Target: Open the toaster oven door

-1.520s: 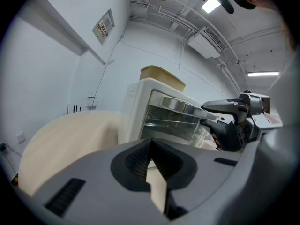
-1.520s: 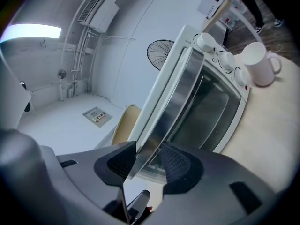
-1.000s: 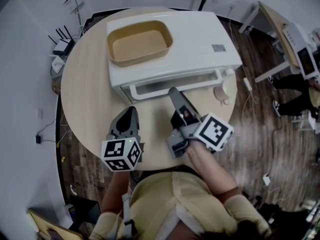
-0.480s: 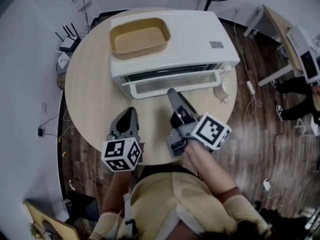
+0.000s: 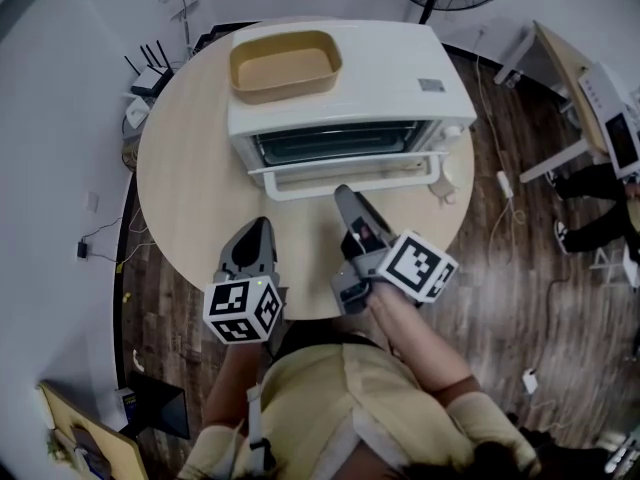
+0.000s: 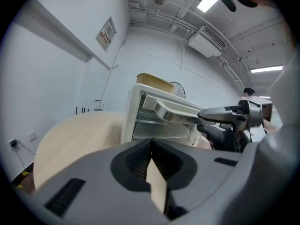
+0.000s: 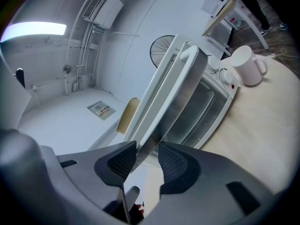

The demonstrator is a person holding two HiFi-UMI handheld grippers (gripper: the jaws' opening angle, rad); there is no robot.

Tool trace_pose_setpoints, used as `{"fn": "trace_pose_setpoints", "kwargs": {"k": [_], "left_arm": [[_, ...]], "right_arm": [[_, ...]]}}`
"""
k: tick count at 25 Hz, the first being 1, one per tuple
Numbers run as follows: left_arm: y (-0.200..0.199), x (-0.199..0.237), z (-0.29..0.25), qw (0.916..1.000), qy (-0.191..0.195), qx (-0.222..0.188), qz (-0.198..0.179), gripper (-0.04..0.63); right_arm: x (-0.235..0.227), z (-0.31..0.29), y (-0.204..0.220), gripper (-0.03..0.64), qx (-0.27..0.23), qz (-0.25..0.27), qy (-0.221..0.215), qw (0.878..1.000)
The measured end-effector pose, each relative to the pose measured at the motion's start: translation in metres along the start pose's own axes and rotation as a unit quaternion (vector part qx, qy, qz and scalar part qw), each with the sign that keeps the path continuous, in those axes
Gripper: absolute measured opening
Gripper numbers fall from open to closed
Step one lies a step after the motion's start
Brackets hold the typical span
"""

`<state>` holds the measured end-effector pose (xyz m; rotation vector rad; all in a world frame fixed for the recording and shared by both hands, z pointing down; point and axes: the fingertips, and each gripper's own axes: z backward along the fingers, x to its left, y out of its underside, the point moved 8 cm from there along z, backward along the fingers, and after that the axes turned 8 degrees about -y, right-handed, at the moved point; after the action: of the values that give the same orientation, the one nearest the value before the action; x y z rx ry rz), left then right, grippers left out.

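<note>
Right tool (image 5: 343, 193) grips white toaster oven door (image 5: 400, 174), half open.

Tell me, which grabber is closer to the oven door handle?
Right. The right gripper grips the handle between its jaws. The left gripper hangs back over the table, shut and empty, clear of the oven.

No lettering anywhere is sharp enough to read.

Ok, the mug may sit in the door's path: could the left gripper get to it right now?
Probably not directly. The mug stands at the right front corner of the toaster oven, and the right gripper, shut on the door handle, lies across the way from the left gripper.
</note>
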<state>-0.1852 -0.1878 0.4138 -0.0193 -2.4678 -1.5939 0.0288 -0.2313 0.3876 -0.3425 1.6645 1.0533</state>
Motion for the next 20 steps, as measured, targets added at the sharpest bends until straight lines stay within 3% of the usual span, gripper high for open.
{"fn": "trace_pose_setpoints", "kwargs": {"k": [20], "left_arm": [[0.026, -0.01, 0.044, 0.9998, -0.015, 0.007, -0.008, 0.003]], "right_arm": [[-0.013, 0.045, 0.039, 0.128, 0.023, 0.031, 0.035, 0.999]]}}
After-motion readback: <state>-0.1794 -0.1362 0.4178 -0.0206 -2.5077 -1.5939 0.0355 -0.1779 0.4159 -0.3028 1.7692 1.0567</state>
